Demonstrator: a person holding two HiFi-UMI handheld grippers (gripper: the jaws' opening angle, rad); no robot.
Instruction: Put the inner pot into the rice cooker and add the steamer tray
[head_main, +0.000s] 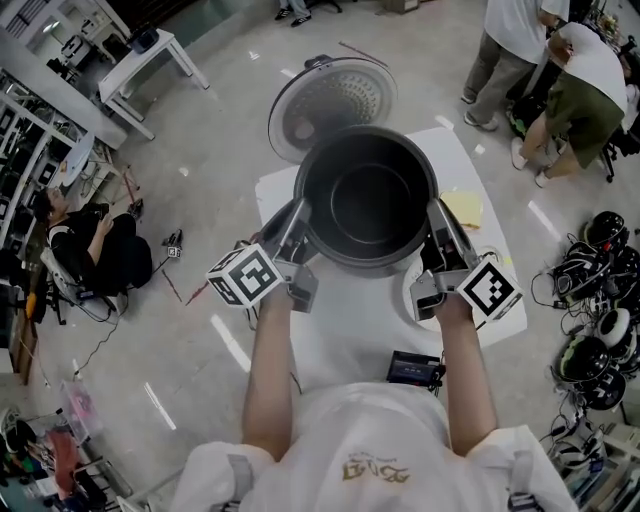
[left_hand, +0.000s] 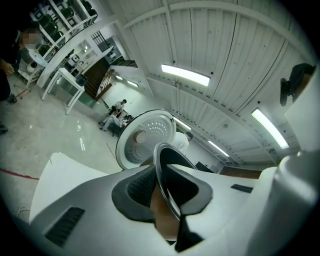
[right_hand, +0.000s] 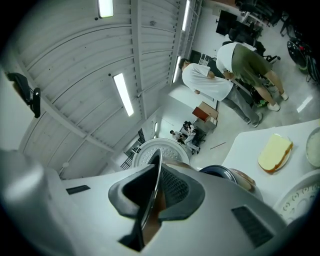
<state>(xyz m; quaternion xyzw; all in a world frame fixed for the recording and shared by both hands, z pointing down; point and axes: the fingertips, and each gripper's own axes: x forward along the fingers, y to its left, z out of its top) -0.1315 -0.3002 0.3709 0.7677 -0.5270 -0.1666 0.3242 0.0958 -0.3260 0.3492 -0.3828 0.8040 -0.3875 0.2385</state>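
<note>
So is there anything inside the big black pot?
Empty. The head view looks straight down into the inner pot, and only its bare dark bottom and walls show, with nothing lying in it.

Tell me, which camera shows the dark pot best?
The head view: it looks down into the whole pot, held at opposite sides by the left gripper and right gripper. Each gripper view shows only a thin, edge-on slice of its rim pinched between the pads.
</note>
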